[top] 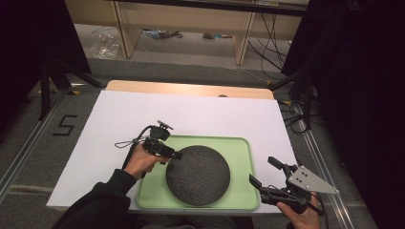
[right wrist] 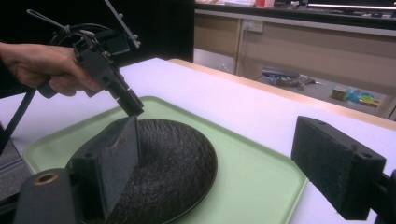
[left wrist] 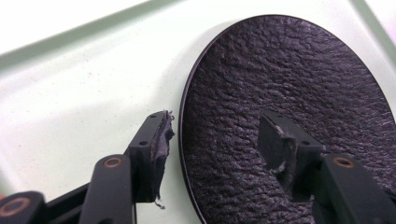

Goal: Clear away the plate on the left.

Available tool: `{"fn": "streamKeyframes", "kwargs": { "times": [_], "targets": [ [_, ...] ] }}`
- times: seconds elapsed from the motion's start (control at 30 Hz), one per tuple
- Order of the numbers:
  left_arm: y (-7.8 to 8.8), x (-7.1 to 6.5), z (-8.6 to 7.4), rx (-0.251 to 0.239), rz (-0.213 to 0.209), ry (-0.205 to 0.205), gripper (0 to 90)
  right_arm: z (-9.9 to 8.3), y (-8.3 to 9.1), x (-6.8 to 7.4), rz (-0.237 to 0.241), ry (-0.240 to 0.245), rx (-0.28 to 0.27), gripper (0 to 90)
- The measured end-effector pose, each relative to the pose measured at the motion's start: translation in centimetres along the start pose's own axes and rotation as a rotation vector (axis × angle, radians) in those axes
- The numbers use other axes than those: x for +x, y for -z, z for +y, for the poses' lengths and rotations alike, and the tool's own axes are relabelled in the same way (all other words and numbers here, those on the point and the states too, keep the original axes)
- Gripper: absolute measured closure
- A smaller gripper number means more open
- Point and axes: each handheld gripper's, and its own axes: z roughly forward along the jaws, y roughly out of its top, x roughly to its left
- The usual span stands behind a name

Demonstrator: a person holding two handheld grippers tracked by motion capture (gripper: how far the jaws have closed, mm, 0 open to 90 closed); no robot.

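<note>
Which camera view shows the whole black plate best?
The high view: the black plate lies fully visible, round, on the green tray. The left gripper view shows its left edge and rough surface close up. In the right gripper view a jaw of the right claw covers part of it.

From my seat, the tray (top: 239,148) lies on the table (top: 119,119) against its near edge, right of the middle; the plate (top: 198,175) sits in the tray, nearer the tray's left and near sides, leaving bare tray along the far and right rims; my left gripper (top: 175,156) hangs over the plate's left rim, one jaw outside the rim above the tray floor, the other over the plate; my right gripper (top: 261,172) sits at the tray's near right corner, just beyond its right rim, close to the table's near right corner.
</note>
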Motion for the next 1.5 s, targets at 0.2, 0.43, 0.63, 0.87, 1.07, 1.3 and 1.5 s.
{"fn": "streamKeyframes", "kwargs": {
  "times": [0.2, 0.43, 0.63, 0.87, 1.07, 1.3, 1.5],
  "targets": [
    [0.7, -0.2, -0.2, -0.072, 0.013, 0.009, 36.5, 0.0, 0.0, 0.0, 0.0, -0.001, -0.002, 16.5],
    [2.0, -0.2, -0.6, -0.194, 0.043, 0.027, 30.3, 0.0, 0.0, 0.0, -0.004, 0.001, 0.0, 16.5],
    [3.1, -0.5, -1.2, -0.262, 0.056, 0.004, 27.8, 0.0, 0.0, 0.0, -0.002, 0.0, 0.002, 16.5],
    [4.1, -1.0, -2.0, -0.324, 0.068, -0.031, 27.3, 0.0, 0.0, 0.0, 0.002, -0.001, 0.0, 16.5],
    [4.7, -0.9, -2.8, -0.378, 0.069, -0.048, 26.7, 0.0, 0.0, 0.0, 0.002, -0.001, 0.003, 16.5],
    [5.3, -0.7, -4.1, -0.427, 0.085, -0.058, 25.7, 0.0, 0.0, 0.1, 0.003, -0.001, 0.0, 16.4],
    [6.0, -0.7, -5.2, -0.465, 0.072, -0.077, 24.5, 0.0, 0.0, 0.1, 0.003, -0.003, 0.004, 16.4]
  ]
}}
